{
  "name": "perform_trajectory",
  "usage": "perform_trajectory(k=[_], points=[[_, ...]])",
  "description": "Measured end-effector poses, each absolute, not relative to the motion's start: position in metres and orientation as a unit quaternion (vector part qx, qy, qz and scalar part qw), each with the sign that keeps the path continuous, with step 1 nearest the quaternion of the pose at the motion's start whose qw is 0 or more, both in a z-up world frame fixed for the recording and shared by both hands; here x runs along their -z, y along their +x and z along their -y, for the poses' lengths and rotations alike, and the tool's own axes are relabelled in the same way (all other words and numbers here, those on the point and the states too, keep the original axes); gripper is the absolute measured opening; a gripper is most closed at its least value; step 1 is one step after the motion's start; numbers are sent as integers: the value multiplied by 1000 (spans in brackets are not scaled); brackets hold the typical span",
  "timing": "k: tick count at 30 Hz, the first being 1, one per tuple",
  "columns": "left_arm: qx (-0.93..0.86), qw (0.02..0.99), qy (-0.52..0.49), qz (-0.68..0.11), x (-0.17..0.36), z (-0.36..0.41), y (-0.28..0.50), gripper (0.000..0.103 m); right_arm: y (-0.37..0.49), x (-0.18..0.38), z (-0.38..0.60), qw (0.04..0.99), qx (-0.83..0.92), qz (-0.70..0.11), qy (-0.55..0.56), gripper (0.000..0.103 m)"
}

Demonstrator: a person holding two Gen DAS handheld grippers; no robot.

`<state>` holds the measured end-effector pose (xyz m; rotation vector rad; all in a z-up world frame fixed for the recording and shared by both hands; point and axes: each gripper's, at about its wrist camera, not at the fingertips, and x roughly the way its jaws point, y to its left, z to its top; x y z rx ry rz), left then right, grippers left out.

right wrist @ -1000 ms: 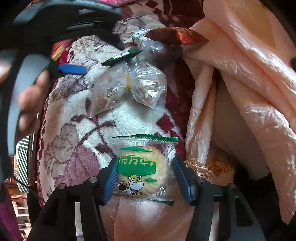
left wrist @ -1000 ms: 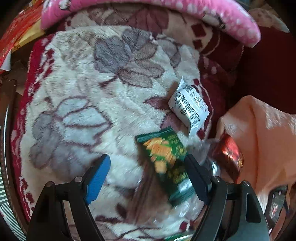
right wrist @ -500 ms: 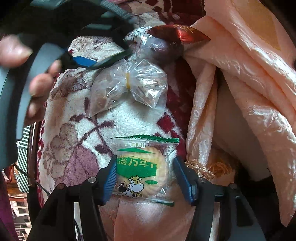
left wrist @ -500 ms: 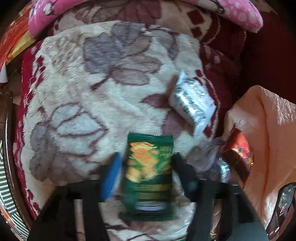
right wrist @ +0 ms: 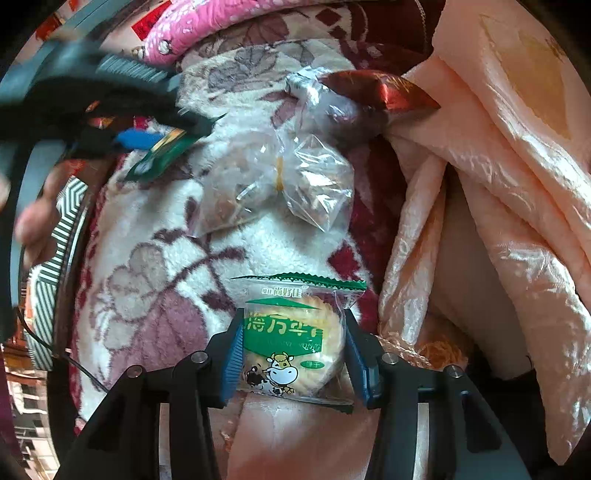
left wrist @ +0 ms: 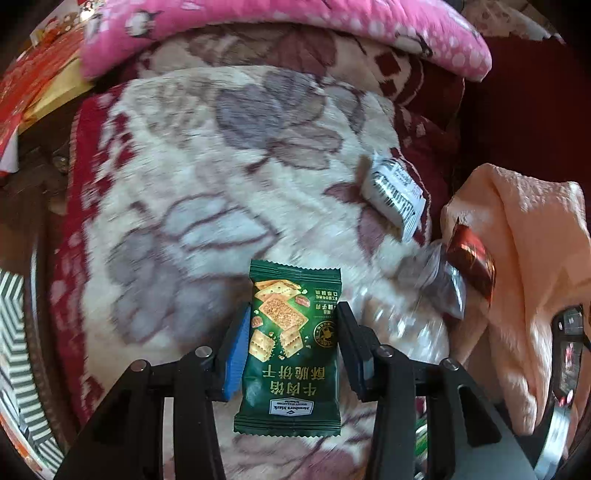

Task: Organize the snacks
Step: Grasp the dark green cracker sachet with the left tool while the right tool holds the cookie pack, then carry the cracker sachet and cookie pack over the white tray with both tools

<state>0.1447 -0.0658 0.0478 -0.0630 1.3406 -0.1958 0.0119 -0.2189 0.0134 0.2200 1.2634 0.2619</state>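
Note:
My left gripper [left wrist: 291, 332] is shut on a dark green cracker packet [left wrist: 291, 350] and holds it above the floral blanket [left wrist: 192, 192]. My right gripper [right wrist: 291, 347] is shut on a round biscuit in a clear wrapper with a green label and a cow [right wrist: 291, 339]. A white packet with a barcode [left wrist: 397, 194] lies on the blanket at right. A clear plastic bag of snacks [right wrist: 273, 188] and a red foil-tipped packet [right wrist: 376, 90] lie further ahead. The left gripper with its green packet [right wrist: 159, 158] also shows in the right wrist view, upper left.
A pink dotted cushion [left wrist: 280, 22] lies across the back. A peach satin cloth [right wrist: 498, 177] is heaped on the right. A striped box [right wrist: 55, 258] stands at the left edge. Red and yellow packaging [left wrist: 40, 81] sits at the far left.
My left gripper has closed on the green cracker packet and lifted it off the clear bag, moving left. My right gripper has stayed shut on the biscuit.

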Motion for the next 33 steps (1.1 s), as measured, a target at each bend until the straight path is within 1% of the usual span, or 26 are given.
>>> perform_trajectory(k=[3,8,14,19,29,33], points=[[83,785,-24,-614,-57,45,126,44,13,-21,216,789,-161,-577,139,52],[68,787,-18,-612,-56,13,87,44,7,-23,197,788,-181,-576,120,52],[43,797,-7,-602,-46,-2,51,44,6,-20,186,795,-183,-570,99,52],[27,808,2,-588,-40,-1,35,44,1,-25,177,806,-180,-560,71,52],[21,820,14,-572,-39,12,25,44,2,-33,182,817,-160,-550,69,52],[14,817,22,-576,-36,17,25,44,3,-35,184,820,-161,-544,71,52]])
